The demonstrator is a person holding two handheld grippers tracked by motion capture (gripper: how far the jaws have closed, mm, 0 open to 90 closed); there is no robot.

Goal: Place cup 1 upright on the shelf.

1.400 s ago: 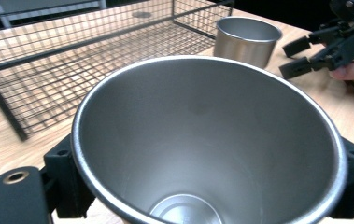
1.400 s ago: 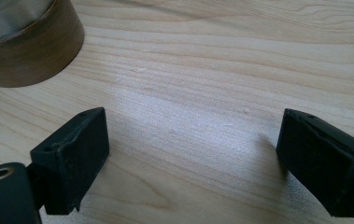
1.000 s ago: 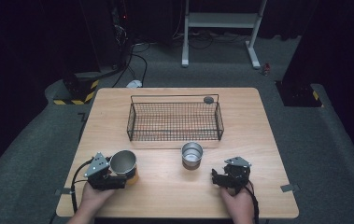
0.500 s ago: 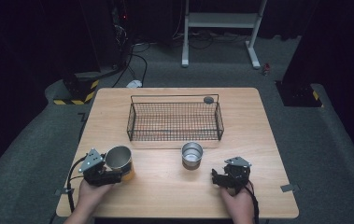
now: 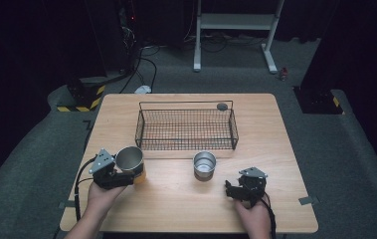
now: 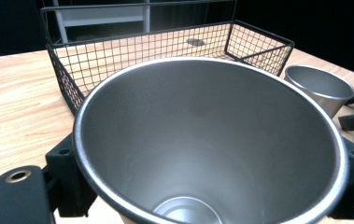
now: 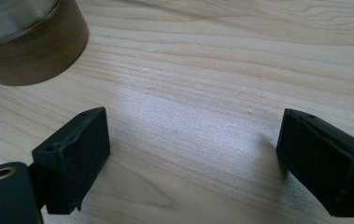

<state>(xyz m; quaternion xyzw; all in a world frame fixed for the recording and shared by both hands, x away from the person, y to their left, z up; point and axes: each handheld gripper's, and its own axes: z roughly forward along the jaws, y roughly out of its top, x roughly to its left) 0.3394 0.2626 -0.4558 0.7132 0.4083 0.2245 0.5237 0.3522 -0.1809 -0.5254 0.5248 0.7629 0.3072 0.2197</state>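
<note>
My left gripper view looks straight down into the steel cup (image 6: 212, 140): smooth brushed wall, rolled rim, a round bottom at 6 o'clock, with the black jaws pinching it from both sides. From the high view I see what that hides: the cup is tilted, with a tan band round its base, held by my left gripper (image 5: 110, 174) at about 8 o'clock on the wooden table (image 5: 275, 129), close to the near-left edge. My right gripper (image 5: 241, 189) rests at 5 o'clock, its jaws spread wide over bare wood grain in its own view, touching nothing. A smaller steel cup (image 5: 204, 165) stands upright between the two, just in front of the black wire basket (image 5: 186, 130). Open tabletop lies to the basket's right
</note>
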